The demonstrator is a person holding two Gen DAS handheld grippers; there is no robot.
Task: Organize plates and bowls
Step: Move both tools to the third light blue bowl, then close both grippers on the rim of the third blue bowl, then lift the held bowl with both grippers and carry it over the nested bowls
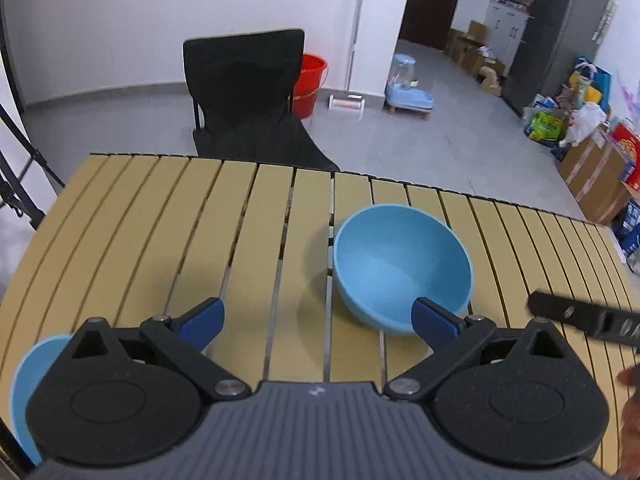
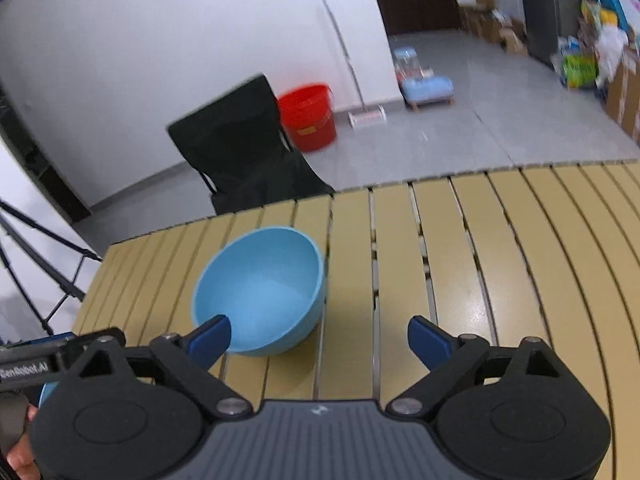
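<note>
Both spread wide, each hand-held gripper (image 1: 318,322) (image 2: 319,338) faces a smooth, round blue bowl (image 1: 402,266) on a slatted table (image 1: 160,220).

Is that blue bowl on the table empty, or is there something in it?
Empty. The blue bowl sits upright on the slatted table, and both views show only its bare smooth inside.

Slatted table (image 1: 160,216), tan boards with dark gaps between them, running toward a far edge. One light blue bowl (image 1: 400,264) stands upright and empty on it, near the middle seam. A second light blue dish (image 1: 24,384), partly hidden, at the near left edge.
</note>
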